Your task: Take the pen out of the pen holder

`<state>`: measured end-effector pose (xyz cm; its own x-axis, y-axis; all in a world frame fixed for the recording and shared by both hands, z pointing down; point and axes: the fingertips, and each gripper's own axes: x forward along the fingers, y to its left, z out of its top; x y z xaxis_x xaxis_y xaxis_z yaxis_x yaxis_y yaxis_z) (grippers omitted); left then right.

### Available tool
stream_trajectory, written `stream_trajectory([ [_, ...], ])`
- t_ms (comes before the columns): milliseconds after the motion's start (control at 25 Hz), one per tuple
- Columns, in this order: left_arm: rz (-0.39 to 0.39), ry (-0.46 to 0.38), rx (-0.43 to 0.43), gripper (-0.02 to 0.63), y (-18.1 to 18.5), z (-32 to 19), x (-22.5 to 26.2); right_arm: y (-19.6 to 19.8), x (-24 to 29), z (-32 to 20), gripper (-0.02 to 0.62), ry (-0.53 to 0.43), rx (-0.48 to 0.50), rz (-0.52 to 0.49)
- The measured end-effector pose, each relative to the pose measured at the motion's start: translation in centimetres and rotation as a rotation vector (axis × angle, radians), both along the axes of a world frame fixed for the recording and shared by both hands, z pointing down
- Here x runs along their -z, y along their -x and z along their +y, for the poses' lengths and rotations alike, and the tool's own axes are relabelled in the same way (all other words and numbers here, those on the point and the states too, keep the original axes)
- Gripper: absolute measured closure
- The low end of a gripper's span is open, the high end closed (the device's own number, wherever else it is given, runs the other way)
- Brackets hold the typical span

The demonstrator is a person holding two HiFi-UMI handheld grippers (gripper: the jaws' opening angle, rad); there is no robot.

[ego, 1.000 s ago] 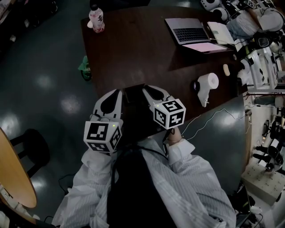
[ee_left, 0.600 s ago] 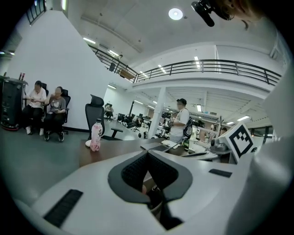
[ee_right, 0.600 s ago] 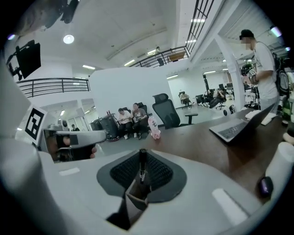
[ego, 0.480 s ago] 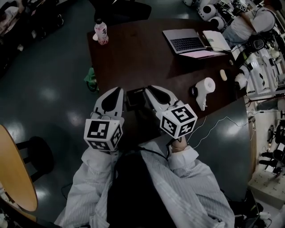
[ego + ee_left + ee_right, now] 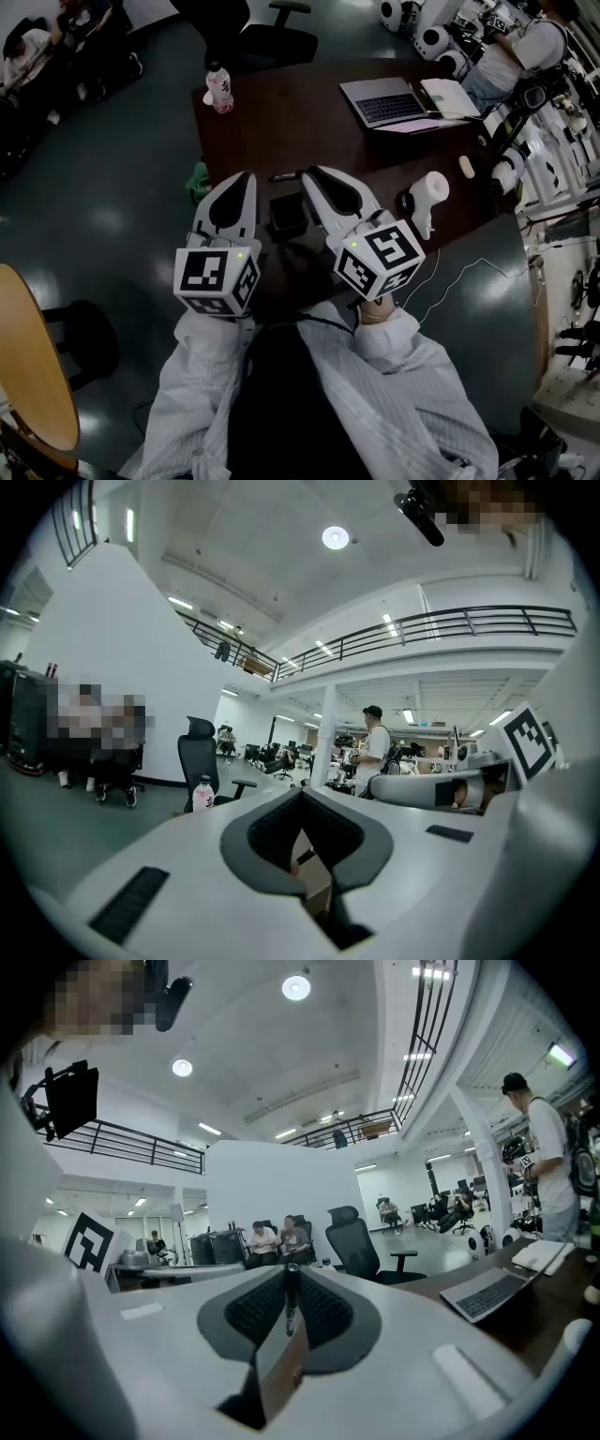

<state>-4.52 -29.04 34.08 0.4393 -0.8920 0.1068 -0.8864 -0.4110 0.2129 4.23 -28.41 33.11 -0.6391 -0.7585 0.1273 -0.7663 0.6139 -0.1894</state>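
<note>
Change since a second ago: both grippers have come up from the near edge of the worktop (image 5: 309,122) and now sit higher in the head view. Before, their tips flanked the holder (image 5: 288,215) closely. Now the holder stands alone on the worktop between the two grippers, with neither one touching it. The pen (image 5: 283,176), not seen outside the holder in the earlier frames, is now out of it.

Right gripper (image 5: 311,176): jaws clamped on the pen. In the right gripper view the pen (image 5: 291,1290) stands upright between the dark pads of the right gripper (image 5: 289,1302), its top about level with the pads' upper edge.

Left gripper (image 5: 242,183): jaws a little apart. In the left gripper view only a brown strip of worktop shows through the gap of the left gripper (image 5: 305,841), and nothing is gripped.

Pen: slim and dark, with a paler end. In the head view it sticks out sideways from the right gripper's tips toward the left gripper, lying roughly level. It is beyond the holder and clear of it.

Holder: a small black box, upright. Its inside cannot be made out.

Farther back on the worktop are a bottle (image 5: 219,89) and a laptop (image 5: 386,101).
</note>
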Motion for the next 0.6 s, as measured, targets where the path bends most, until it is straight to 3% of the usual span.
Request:
stream_trajectory([
  [600,-0.007,0.001,0.025,0.604,-0.18,0.17,0.02,0.16,0.33,0.16,0.551,-0.009,0.047,0.005],
])
